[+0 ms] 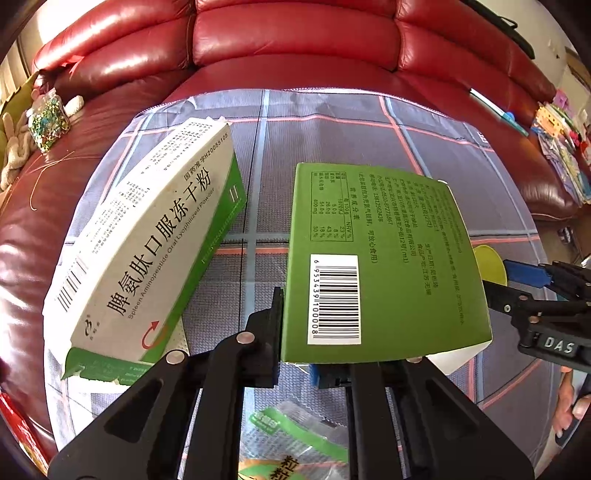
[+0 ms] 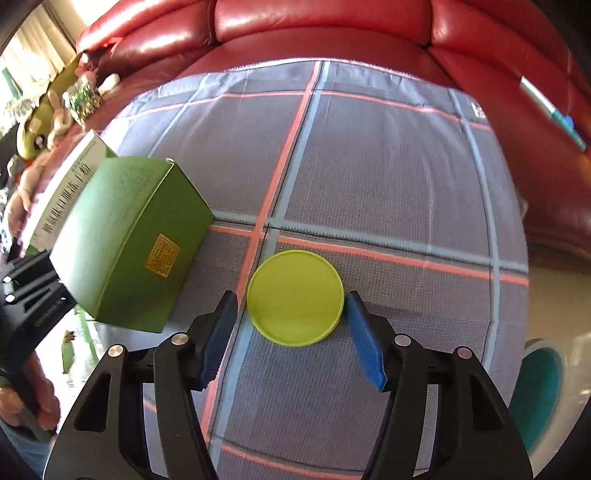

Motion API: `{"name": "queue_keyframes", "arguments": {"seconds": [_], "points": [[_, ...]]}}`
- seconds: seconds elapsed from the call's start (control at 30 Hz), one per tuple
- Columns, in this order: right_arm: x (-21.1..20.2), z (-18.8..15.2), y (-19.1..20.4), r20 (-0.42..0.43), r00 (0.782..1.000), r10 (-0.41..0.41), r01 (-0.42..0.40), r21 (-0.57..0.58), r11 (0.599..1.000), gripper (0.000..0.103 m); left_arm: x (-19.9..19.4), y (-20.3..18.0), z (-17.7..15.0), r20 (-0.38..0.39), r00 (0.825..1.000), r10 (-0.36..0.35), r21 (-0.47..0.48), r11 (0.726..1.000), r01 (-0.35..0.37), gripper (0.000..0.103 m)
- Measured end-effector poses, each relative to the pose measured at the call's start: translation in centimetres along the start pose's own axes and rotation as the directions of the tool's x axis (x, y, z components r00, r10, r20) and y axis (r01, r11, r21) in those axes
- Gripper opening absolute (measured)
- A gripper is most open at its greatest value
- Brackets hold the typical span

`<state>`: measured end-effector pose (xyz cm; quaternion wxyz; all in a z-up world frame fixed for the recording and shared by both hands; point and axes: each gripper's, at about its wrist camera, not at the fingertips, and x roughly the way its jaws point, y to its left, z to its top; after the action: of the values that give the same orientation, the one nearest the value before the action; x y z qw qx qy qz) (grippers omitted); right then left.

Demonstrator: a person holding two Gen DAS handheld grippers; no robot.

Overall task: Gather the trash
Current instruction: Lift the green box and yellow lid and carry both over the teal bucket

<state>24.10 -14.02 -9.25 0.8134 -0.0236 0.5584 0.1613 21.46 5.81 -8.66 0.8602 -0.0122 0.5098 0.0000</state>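
Holding the green cardboard box [image 1: 384,258] in my left gripper [image 1: 314,354], right gripper [image 2: 291,332] wide astride the lime round plastic lid [image 2: 295,297]; white-and-green medicine carton [image 1: 147,251] uncollected.

Open checked cloth [image 2: 388,177] beyond and R of yellow-green lid [image 2: 295,297]: free to pass. L side blocked by held green box [image 2: 129,240], white medicine box [image 1: 147,243] behind it. Red sofa [image 2: 314,22] walls far edge.

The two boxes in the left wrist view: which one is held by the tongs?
The green box with the barcode; the left tongs grip it. The white box leans free beside it.
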Motion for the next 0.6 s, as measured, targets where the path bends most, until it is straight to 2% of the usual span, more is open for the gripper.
{"name": "queue_keyframes", "arguments": {"seconds": [0.03, 0.1, 0.13, 0.17, 0.23, 0.27, 0.6], "points": [[0.1, 0.0, 0.3, 0.002, 1.0, -0.018, 0.018, -0.011, 1.0, 0.062, 0.0, 0.0, 0.0, 0.0, 1.0, -0.003, 0.003, 1.0, 0.003, 0.013], [0.2, -0.2, 0.8, 0.004, 0.999, -0.054, 0.054, -0.036, 0.998, 0.06, 0.1, 0.0, 0.2, 0.007, 1.0, -0.003, 0.007, 1.0, 0.003, 0.026], [0.2, -0.3, 1.1, 0.01, 0.996, -0.083, 0.083, -0.049, 0.995, 0.056, 0.1, 0.0, 0.2, 0.012, 1.0, 0.0, 0.005, 1.0, 0.0, 0.029], [0.2, -0.3, 1.0, 0.007, 0.996, -0.085, 0.085, -0.047, 0.995, 0.056, 0.2, 0.0, 0.3, 0.016, 1.0, -0.002, 0.002, 1.0, 0.002, 0.029], [-0.1, -0.4, 0.4, -0.008, 0.998, -0.068, 0.067, -0.013, 0.998, 0.055, 0.3, -0.1, 0.2, 0.014, 1.0, -0.011, 0.0, 1.0, 0.011, 0.008], [-0.4, -0.5, 0.2, -0.008, 0.997, -0.071, 0.071, -0.005, 0.997, 0.055, 0.2, -0.2, 0.2, 0.012, 1.0, -0.011, 0.002, 1.0, 0.011, 0.004], [-7.0, -2.7, -3.3, 0.07, 0.997, -0.024, 0.019, 0.082, 0.996, 0.055, -5.0, -3.7, -0.8, 0.101, 0.995, -0.018, 0.049, 0.999, 0.013, 0.004]]}}
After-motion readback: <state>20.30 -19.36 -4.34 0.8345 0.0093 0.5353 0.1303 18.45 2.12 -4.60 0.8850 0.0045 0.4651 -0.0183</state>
